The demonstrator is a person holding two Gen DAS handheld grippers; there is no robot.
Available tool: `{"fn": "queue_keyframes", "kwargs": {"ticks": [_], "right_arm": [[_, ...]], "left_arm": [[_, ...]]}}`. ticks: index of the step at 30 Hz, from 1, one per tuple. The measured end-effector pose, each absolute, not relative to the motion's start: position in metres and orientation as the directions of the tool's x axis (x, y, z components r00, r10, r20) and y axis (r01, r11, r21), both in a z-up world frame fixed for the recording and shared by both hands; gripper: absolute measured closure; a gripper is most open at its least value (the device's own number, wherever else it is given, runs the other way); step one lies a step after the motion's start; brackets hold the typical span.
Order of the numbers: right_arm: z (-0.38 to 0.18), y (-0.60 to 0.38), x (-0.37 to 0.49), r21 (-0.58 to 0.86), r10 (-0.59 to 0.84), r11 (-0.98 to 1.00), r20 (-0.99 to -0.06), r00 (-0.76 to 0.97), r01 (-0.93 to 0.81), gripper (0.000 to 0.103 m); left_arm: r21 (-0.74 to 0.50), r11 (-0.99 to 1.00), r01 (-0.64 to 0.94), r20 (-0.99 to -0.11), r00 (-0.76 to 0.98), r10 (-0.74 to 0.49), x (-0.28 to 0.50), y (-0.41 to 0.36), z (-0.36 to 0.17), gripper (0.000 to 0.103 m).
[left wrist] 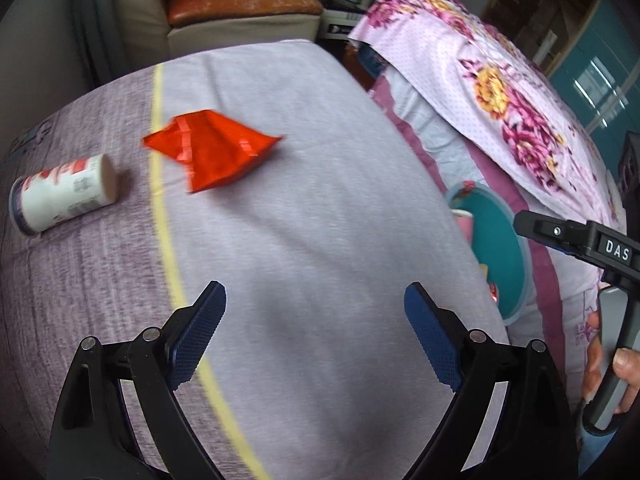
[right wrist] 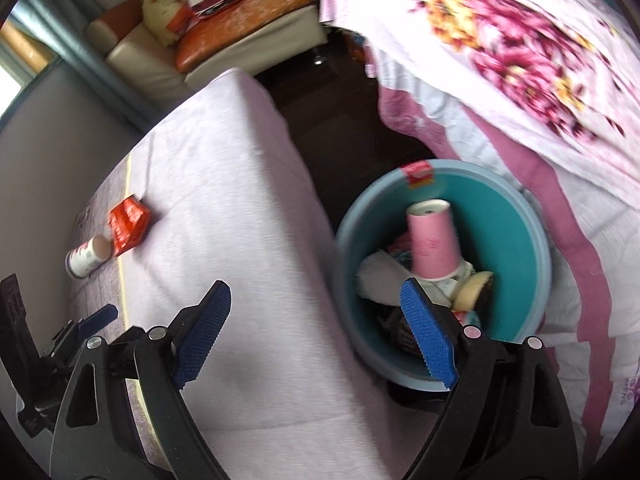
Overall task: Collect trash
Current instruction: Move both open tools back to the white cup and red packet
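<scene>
Both the left tongs (left wrist: pixel 314 336) and right tongs (right wrist: pixel 316 332) gape wide, empty. The round teal plastic bin (right wrist: pixel 516 216) holds trash; a crumpled red wrapper (left wrist: pixel 212 152) and a white cylindrical can (left wrist: pixel 60 196) remain on the lilac surface (left wrist: pixel 300 220).

Soft, even daylight; window glare at the right-wrist view's left edge. Motion blur smears the red wrapper (left wrist: pixel 212 156) and bin (right wrist: pixel 536 248). Strong fisheye curvature, dark vignetted corners.

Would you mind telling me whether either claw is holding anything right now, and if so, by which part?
Nothing is held. The left claw and the right claw are both open with nothing between their pads. The red wrapper and white can lie untouched.
</scene>
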State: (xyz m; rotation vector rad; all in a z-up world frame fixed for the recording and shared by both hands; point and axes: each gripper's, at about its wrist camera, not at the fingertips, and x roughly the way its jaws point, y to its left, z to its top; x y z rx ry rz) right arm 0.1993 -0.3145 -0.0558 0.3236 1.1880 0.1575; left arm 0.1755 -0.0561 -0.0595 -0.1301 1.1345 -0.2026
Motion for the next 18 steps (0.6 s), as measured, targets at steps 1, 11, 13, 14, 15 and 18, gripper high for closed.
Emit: {"fn": "queue_keyframes", "kwargs": {"ticks": [1, 11, 13, 14, 15, 18], "right_arm": [[-0.054, -0.302, 0.203, 0.323, 0.292, 0.946, -0.885, 0.362, 0.026, 0.020], [-0.053, -0.202, 0.241, 0.304, 0.337, 0.940, -0.903, 0.268, -0.156, 0.020], [-0.054, -0.188, 0.250, 0.308, 0.346, 0.934, -0.905, 0.247, -0.180, 0.020], [-0.054, -0.177, 0.256, 0.307, 0.350, 0.931, -0.907, 0.235, -0.199, 0.020], [-0.055, -0.171, 0.259, 0.307, 0.352, 0.929, -0.907, 0.232, -0.208, 0.020], [-0.055, -0.143, 0.273, 0.300, 0.357, 0.918, -0.910, 0.211, -0.259, 0.020]], "left_arm": [[-0.215, 0.974, 0.074, -0.883, 0.411, -0.226, 0.176, -0.046, -0.059, 0.012], [-0.288, 0.947, -0.139, -0.887, 0.411, -0.209, 0.178, 0.034, -0.071, 0.012], [-0.282, 0.944, -0.169, -0.892, 0.409, -0.194, 0.180, 0.048, -0.073, 0.012], [-0.281, 0.943, -0.180, -0.893, 0.408, -0.188, 0.180, 0.053, -0.074, 0.012], [-0.279, 0.940, -0.196, -0.895, 0.407, -0.181, 0.181, 0.060, -0.076, 0.012], [-0.284, 0.929, -0.238, -0.899, 0.402, -0.172, 0.182, 0.079, -0.080, 0.012]]}}
